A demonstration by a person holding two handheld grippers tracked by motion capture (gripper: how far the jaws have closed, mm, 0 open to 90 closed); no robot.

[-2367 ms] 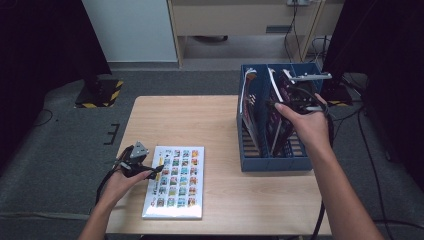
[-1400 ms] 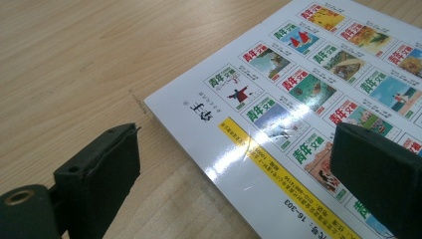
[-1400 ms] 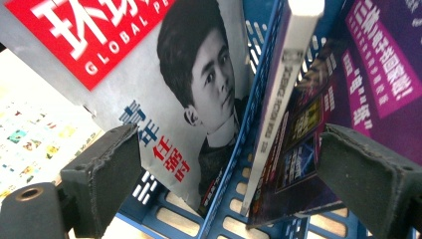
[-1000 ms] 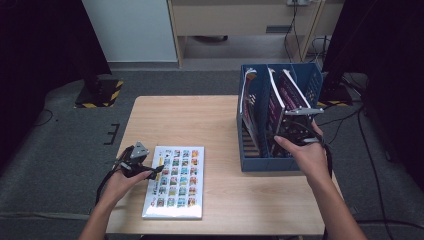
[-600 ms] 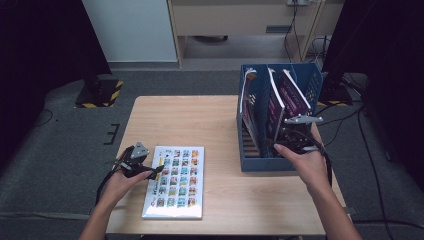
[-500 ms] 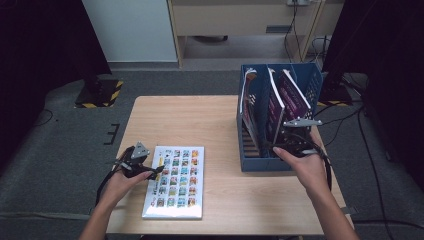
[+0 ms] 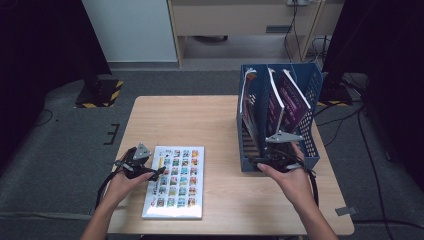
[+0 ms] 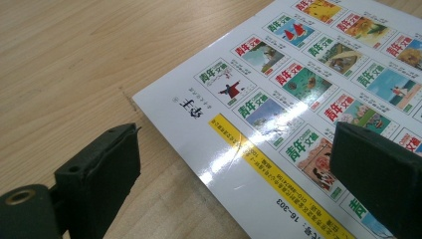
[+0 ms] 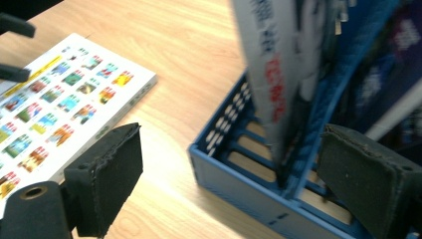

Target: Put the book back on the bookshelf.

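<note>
Magazine (image 7: 175,181) flat on table (image 7: 210,117), near-left; left gripper (image 7: 159,173) wide open over its left edge, gripping nothing. Right gripper (image 7: 272,161) wide open, empty, at blue file rack (image 7: 311,107) near end.

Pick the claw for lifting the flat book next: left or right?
Left. The left claw is open, straddling the book edge on the table. The right claw is open at the rack, apart from the book.

Both forearms are bare, and each hand carries a black gripper — left gripper (image 7: 142,167), right gripper (image 7: 276,159) — with blocky, matte black jaws, a grey three-cornered top plate and a trailing black cable.
</note>
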